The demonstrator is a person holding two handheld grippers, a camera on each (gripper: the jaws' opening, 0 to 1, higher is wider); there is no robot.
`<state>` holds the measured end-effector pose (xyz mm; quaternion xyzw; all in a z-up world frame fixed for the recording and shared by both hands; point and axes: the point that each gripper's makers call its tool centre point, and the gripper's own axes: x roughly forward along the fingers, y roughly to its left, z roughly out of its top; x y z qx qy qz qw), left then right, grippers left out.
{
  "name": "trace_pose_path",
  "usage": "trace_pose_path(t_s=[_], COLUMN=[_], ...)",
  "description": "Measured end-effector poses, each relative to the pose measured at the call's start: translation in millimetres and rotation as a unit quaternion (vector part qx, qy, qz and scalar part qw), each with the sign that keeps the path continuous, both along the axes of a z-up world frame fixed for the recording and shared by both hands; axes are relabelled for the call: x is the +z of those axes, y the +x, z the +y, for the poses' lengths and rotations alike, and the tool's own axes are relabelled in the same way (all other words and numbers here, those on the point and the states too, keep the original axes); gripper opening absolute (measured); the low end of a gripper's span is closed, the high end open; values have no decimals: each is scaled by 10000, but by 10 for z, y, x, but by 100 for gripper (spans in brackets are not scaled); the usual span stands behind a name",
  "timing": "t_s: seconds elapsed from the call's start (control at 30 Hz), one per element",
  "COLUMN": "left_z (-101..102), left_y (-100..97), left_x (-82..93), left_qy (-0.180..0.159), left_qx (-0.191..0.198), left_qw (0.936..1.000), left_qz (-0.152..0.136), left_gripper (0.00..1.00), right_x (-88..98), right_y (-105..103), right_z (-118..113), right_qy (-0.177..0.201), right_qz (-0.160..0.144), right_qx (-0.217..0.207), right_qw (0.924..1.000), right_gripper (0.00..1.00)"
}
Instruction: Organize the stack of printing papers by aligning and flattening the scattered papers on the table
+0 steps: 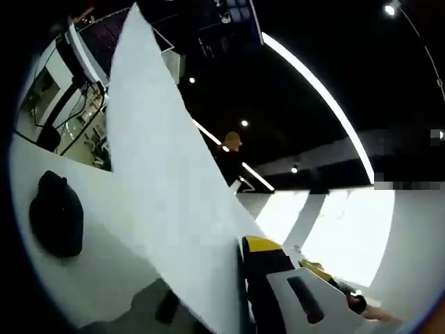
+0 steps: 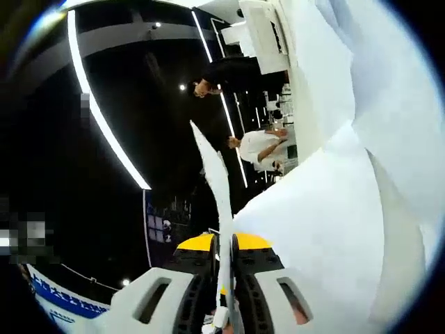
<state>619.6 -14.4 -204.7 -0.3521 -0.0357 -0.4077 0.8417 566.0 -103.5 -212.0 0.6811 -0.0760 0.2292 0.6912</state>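
A big white sheet of printing paper [image 1: 167, 188] rises from my left gripper [image 1: 240, 250] toward the upper left and covers that gripper's left jaw. Its right jaw, white with black and yellow, presses against the sheet, so the gripper looks shut on it. In the right gripper view a thin sheet of paper [image 2: 217, 188] stands edge-on between the two jaws of my right gripper [image 2: 224, 247], which is shut on it. More white sheets [image 2: 334, 209] curve and overlap on the right of that view.
A black bag [image 1: 55, 212] lies on the white table [image 1: 104, 278] at the left. People [image 2: 257, 146] stand in the dark hall behind, under long ceiling light strips [image 1: 327, 97]. A computer desk [image 1: 69, 104] stands at the far left.
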Motion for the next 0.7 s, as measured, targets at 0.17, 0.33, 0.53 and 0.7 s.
trace_pose_path(t_s=[0.17, 0.33, 0.53, 0.7], left_z=[33, 27, 1, -10], left_y=[11, 5, -8, -17], left_x=[15, 13, 0, -11], left_qy=[-80, -55, -31, -1], left_qx=[49, 41, -37, -70], left_qw=[10000, 10000, 10000, 10000], left_qz=[-2, -28, -9, -9], left_gripper=[7, 7, 8, 8], right_x=[-12, -12, 0, 87], right_y=[-12, -37, -87, -141], right_z=[-83, -360, -725, -974], right_qy=[-862, -1435, -1869, -2075], right_qz=[66, 111, 155, 82], right_qx=[-254, -635, -1053, -1375], right_qw=[9959, 9875, 9766, 9685], right_gripper=[24, 27, 28, 29])
